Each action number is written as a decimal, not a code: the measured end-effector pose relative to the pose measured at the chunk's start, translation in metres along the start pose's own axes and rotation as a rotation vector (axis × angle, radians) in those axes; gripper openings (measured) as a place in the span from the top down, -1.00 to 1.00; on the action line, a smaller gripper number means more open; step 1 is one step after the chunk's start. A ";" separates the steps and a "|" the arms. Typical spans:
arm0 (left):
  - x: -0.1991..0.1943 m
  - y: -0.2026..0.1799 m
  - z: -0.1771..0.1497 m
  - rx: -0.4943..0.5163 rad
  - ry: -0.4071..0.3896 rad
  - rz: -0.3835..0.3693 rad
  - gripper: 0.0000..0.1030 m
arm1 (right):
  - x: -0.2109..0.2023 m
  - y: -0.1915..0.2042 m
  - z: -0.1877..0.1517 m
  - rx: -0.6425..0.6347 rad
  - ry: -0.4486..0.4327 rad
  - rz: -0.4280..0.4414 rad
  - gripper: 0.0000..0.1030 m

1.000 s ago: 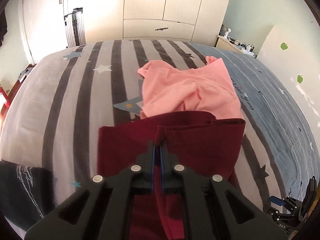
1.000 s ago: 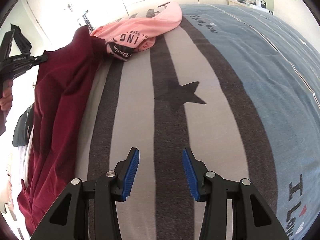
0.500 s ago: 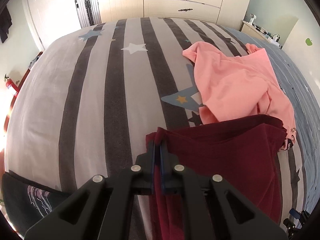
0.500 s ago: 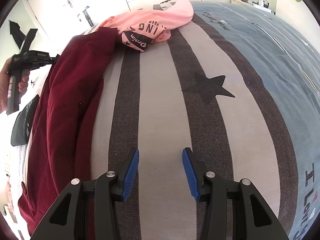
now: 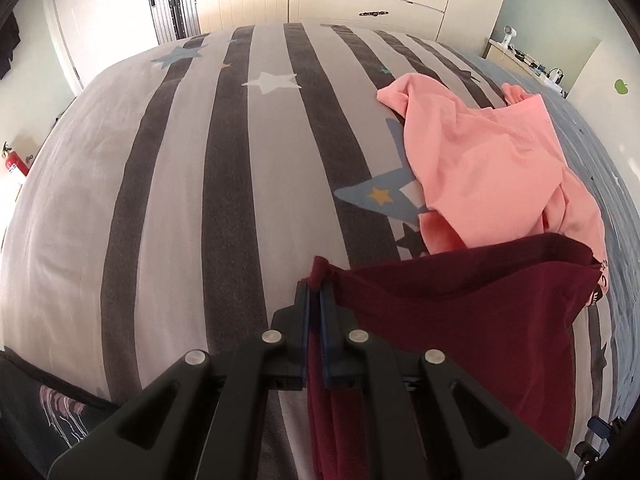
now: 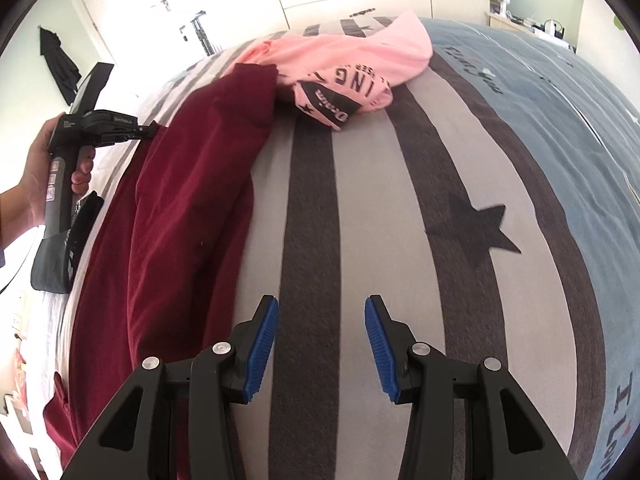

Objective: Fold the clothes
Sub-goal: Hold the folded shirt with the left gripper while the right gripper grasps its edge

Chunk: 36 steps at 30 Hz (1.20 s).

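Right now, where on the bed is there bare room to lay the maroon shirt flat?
The widest bare patch is the striped cover left of the pink shirt, up to the white star. A narrower strip lies under the open right tongs, between the maroon shirt and the black star. Crowded where pink meets maroon, pinched in the left tongs.

Black tool (image 6: 321, 344), blue ribbed pads (image 6: 262, 346), silver screws, bare-skinned hand (image 6: 38, 168)

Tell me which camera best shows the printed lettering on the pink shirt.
Right wrist view: the pink shirt lies with its dark printed lettering facing the camera. The left wrist view shows mostly its plain pink side, with only a scrap of print at the edge.
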<state>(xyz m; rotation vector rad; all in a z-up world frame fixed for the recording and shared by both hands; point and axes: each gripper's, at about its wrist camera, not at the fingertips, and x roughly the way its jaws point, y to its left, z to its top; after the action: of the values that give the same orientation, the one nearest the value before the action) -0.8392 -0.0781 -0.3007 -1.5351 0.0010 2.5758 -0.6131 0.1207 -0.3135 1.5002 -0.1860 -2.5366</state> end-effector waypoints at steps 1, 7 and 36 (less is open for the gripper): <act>0.001 0.001 0.002 -0.003 -0.001 -0.002 0.94 | 0.000 0.002 0.002 -0.003 -0.003 0.003 0.19; 0.016 0.001 0.007 0.009 0.021 0.007 0.94 | 0.006 0.005 0.006 -0.006 0.004 0.009 0.20; 0.036 0.024 -0.010 -0.057 0.028 -0.042 0.93 | 0.097 0.029 0.159 0.072 -0.114 0.090 0.07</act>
<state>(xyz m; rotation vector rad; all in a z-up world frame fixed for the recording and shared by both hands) -0.8501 -0.0986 -0.3385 -1.5734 -0.1020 2.5425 -0.7952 0.0725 -0.3136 1.3391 -0.3568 -2.5702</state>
